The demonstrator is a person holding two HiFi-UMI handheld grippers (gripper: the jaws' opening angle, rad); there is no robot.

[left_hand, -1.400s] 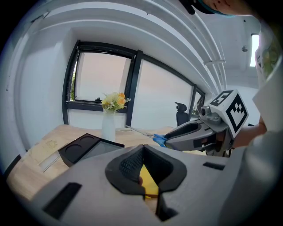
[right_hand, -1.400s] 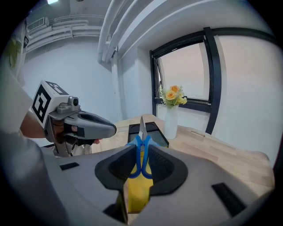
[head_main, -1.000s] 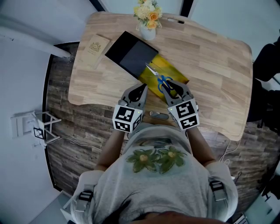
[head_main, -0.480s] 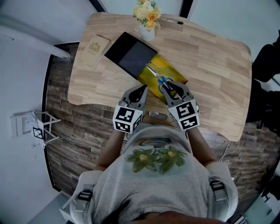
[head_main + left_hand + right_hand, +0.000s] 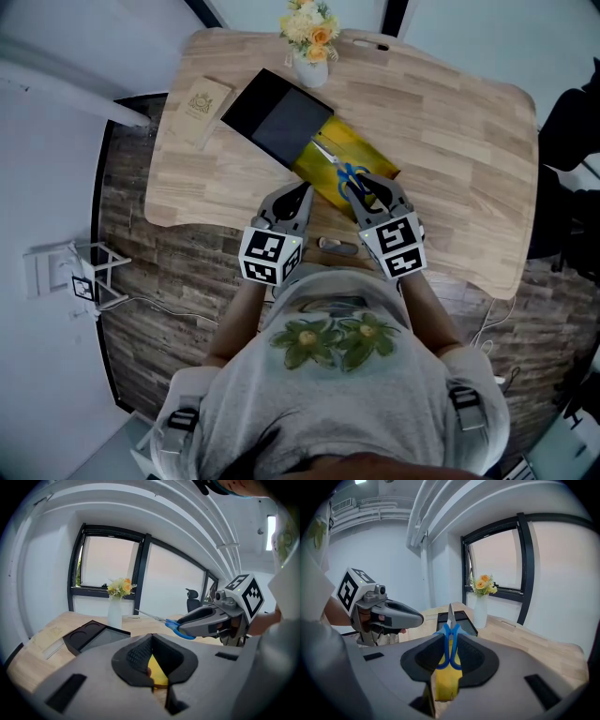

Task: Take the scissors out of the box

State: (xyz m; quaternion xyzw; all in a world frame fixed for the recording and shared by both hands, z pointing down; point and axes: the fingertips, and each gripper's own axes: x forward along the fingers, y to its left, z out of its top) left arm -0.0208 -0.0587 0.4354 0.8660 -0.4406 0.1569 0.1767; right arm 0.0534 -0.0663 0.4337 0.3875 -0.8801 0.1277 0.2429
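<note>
The right gripper (image 5: 370, 190) was clamped on the blue handles of the scissors (image 5: 450, 627), blades pointing away, above the open yellow box (image 5: 372, 156) on the table (image 5: 450, 122). The left gripper (image 5: 298, 195) hung beside it, jaws together on nothing, near the black lid (image 5: 277, 112).

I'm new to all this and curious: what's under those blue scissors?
The yellow box lies under the scissors, which the right gripper grips by their blue handles. That gripper covers the box's near end, so anything else inside cannot be seen.
</note>
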